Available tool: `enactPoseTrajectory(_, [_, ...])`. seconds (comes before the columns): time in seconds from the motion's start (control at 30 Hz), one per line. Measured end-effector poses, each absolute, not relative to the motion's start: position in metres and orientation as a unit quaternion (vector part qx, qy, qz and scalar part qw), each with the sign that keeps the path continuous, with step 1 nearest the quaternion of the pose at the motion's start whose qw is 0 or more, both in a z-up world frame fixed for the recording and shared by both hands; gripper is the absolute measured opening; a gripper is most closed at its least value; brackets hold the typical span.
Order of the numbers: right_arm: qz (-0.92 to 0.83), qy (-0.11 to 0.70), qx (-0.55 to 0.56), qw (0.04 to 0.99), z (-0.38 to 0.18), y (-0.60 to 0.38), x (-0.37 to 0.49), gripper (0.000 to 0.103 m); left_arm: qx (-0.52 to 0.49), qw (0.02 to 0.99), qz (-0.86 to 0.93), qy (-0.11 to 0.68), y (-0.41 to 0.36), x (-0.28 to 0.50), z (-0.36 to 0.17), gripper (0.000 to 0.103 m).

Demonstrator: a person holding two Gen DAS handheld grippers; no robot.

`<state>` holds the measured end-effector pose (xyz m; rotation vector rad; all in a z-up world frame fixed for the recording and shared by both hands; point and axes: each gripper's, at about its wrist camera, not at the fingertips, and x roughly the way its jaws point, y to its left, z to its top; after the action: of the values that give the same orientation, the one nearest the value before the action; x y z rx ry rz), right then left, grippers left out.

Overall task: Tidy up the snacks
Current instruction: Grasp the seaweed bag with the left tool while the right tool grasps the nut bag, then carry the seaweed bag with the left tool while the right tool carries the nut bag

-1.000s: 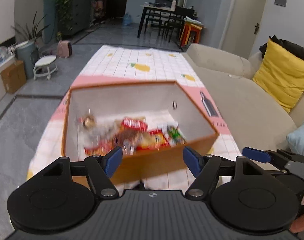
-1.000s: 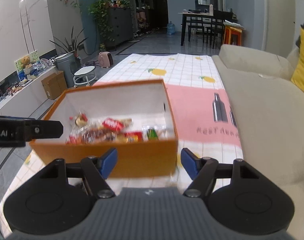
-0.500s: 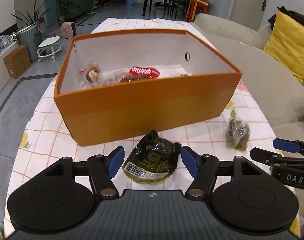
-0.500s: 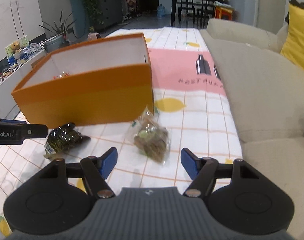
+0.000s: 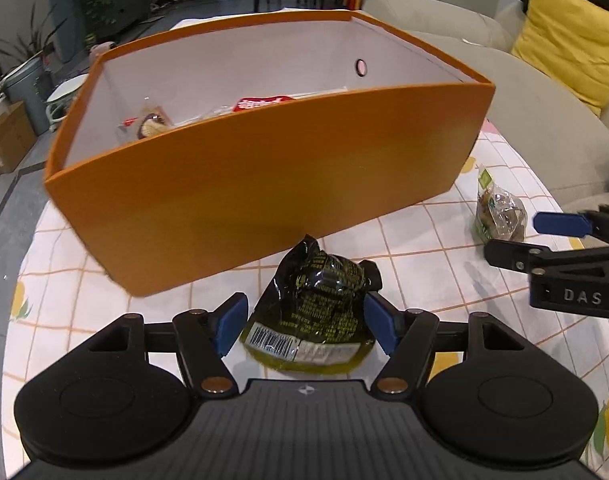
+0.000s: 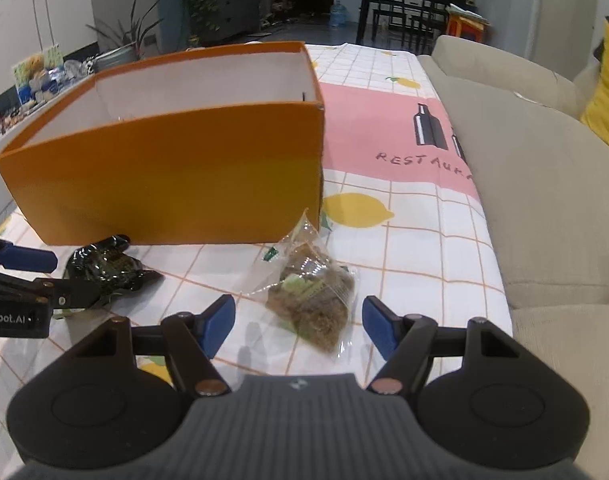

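Left wrist: left gripper (image 5: 306, 326) dropped low, jaws wide, straddling dark green packet (image 5: 318, 312) on tablecloth (image 5: 436, 256) just before orange box (image 5: 272, 184); nothing pinched. Box earlier filled view from above.

Right wrist: right gripper (image 6: 298, 322) lowered too, jaws apart, clear snack bag (image 6: 312, 292) between, ungripped, near box's front corner. Both pickups imminent, probably.

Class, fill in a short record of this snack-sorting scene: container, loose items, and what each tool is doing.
container: orange box on the checked tablecloth, a few wrapped snacks inside
loose item 1: dark green packet, in front of the box
loose item 2: clear bag of brown snacks, near the box's corner
left tool: open, pads either side of the dark green packet, not pressing
right tool: open, straddling the clear bag, not gripping
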<state>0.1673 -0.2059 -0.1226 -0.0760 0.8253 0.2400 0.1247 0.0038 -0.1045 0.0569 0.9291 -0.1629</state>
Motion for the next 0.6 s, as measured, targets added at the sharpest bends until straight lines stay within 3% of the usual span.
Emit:
enactPoseTrajectory(0.3, [0.119,0.394,-0.058,0.909,-0.13,-0.199,0.184,0.06,0.035,0.885,-0.093,0.454,-0.004,0.14,-0.112,0.076])
enactPoseTrajectory(0.47, [0.121,0.394,-0.066,0.909,-0.134,-0.194,0.187,0.055,0.034,0.882,-0.107,0.458,-0.008,0.142,-0.116,0.058])
enactPoseTrajectory(0.53, [0.123,0.392,-0.069,0.909,-0.134,-0.193,0.188,0.054,0.033,0.882,-0.112,0.457,-0.012,0.141,-0.117,0.044])
enactPoseTrajectory(0.6, [0.124,0.39,-0.074,0.909,-0.134,-0.192,0.187,0.051,0.039,0.882,-0.112,0.456,-0.014,0.139,-0.116,0.043])
